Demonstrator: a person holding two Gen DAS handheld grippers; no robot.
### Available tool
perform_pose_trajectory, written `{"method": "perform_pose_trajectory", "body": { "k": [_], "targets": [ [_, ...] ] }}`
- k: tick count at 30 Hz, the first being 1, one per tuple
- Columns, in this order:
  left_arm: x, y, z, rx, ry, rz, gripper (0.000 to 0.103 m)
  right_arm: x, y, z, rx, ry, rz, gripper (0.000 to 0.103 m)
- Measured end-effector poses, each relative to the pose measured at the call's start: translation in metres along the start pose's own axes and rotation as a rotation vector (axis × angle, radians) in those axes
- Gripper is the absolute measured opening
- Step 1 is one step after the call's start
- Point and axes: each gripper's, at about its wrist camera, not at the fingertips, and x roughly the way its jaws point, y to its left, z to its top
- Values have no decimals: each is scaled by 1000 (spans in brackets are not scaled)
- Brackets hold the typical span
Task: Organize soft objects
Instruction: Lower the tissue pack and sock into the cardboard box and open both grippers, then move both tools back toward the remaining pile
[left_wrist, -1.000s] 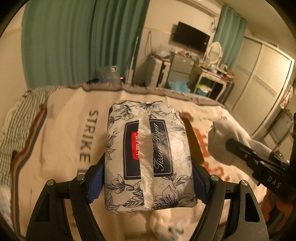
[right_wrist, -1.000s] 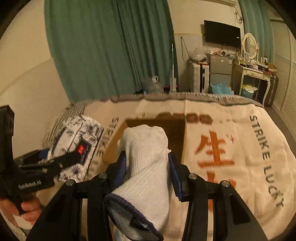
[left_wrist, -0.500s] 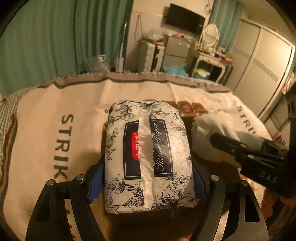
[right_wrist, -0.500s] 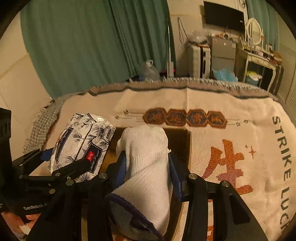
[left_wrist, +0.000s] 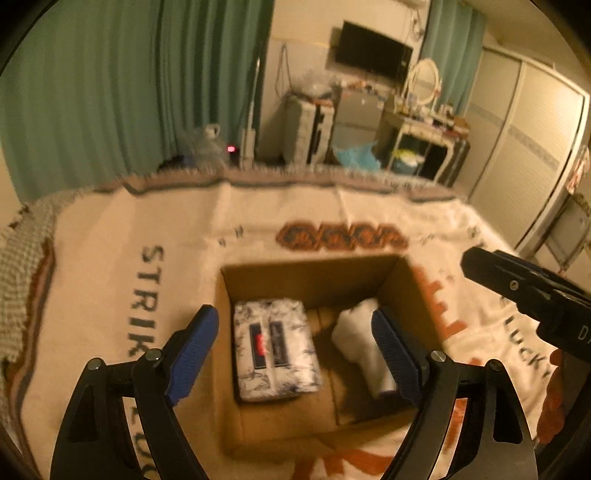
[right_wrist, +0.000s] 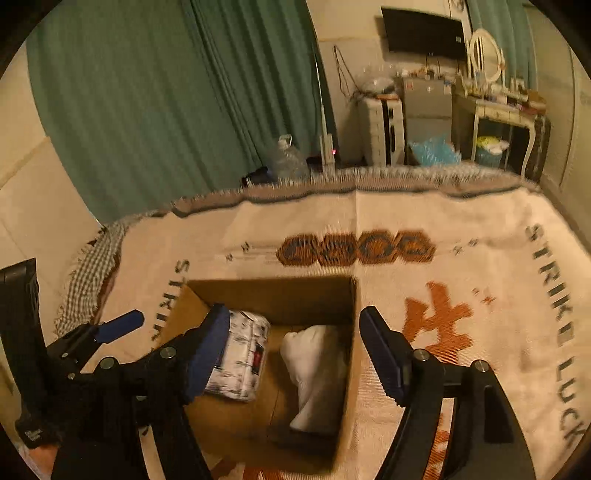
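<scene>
An open cardboard box (left_wrist: 314, 275) sits on the bed; it also shows in the right wrist view (right_wrist: 273, 291). Inside it lie a floral tissue pack (left_wrist: 275, 349) on the left and a white sock (left_wrist: 364, 349) on the right. Both show in the right wrist view too, the tissue pack (right_wrist: 242, 360) and the sock (right_wrist: 316, 373). My left gripper (left_wrist: 295, 350) is open and empty above the box. My right gripper (right_wrist: 295, 354) is open and empty above the box. The left gripper appears in the right wrist view (right_wrist: 118, 326).
The box rests on a cream blanket (left_wrist: 110, 266) with "STRIKE LUCKY" lettering (right_wrist: 550, 273). Green curtains (right_wrist: 166, 92), a dresser with a mirror (right_wrist: 487, 99) and a wall TV (left_wrist: 371, 50) stand beyond the bed's far edge. Wardrobe doors (left_wrist: 532, 147) are at the right.
Both grippers opened and let go: the tissue pack and the sock dropped into the box. Both grippers now sit higher above it, empty.
</scene>
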Motion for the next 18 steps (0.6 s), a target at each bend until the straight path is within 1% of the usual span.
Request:
{"method": "perform_pose_trajectory", "body": {
  "k": [1, 2, 3, 5, 6, 8, 10, 11, 12, 14, 16, 18],
  "targets": [
    [-20, -3, 4, 6, -24, 3, 85, -12, 3, 3, -4, -13, 0, 73],
    [-42, -7, 9, 12, -51, 5, 85, -38, 8, 9, -12, -40, -5, 73],
    [-58, -9, 13, 14, -72, 7, 85, -51, 11, 12, -17, -54, -7, 73],
    [-97, -13, 19, 19, -119, 12, 86, -100, 21, 18, -37, -99, -9, 74],
    [-117, -16, 19, 23, -145, 19, 87, -121, 25, 19, -47, -115, -14, 75],
    [-159, -22, 16, 39, -199, 40, 96, -159, 36, 18, -72, -146, -20, 79],
    [-186, -27, 10, 49, -238, 61, 97, -188, 44, 13, -94, -164, -27, 85],
    [-199, -29, 6, 50, -251, 74, 97, -207, 49, 8, -106, -178, -32, 87],
    [-211, -30, 1, 50, -262, 82, 97, -223, 52, 1, -111, -189, -34, 90],
    [-231, -32, -15, 58, -277, 85, 97, -243, 58, -13, -118, -197, -27, 94],
    [-240, -31, -31, 74, -282, 92, 97, -257, 63, -30, -134, -187, -22, 95],
    [-242, -30, -48, 85, -274, 113, 97, -263, 70, -55, -159, -165, -31, 95]
  ]
}}
